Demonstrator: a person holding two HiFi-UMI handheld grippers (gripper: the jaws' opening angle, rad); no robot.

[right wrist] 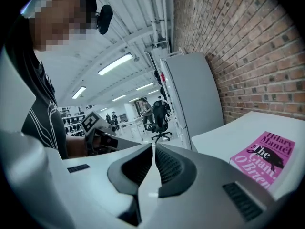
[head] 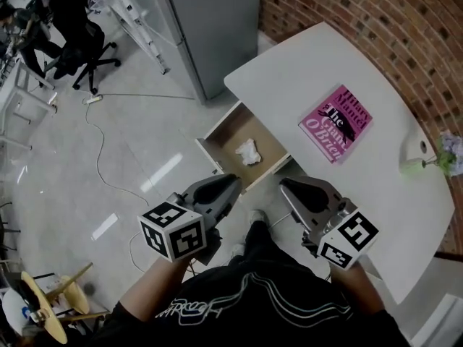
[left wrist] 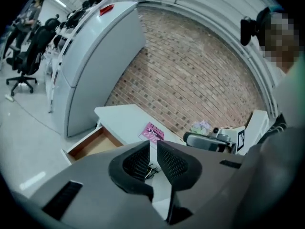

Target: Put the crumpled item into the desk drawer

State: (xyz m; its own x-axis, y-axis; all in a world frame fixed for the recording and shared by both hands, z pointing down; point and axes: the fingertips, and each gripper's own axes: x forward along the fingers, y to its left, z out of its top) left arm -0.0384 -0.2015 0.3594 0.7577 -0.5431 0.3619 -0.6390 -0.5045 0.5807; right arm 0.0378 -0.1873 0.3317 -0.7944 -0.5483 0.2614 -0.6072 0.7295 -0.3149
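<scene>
The crumpled item, a white wad of paper (head: 247, 151), lies inside the open wooden desk drawer (head: 217, 132), which sticks out from the white desk (head: 304, 71). Both grippers hover near my body, short of the drawer and apart from it. The left gripper (head: 230, 183) points toward the drawer's front corner. In the left gripper view the left gripper (left wrist: 153, 144) shows only a narrow gap between its jaws, with nothing in it, and the drawer (left wrist: 88, 144) lies ahead to the left. The right gripper (head: 289, 186) has its jaw tips touching (right wrist: 153, 147) and holds nothing.
A pink book (head: 336, 123) lies on the desk, and a small vase with flowers (head: 434, 161) stands near its right end. A tall grey cabinet (head: 210, 27) stands beyond the drawer. A cable (head: 101, 157) runs over the floor, with an office chair (head: 79, 42) far left. A brick wall backs the desk.
</scene>
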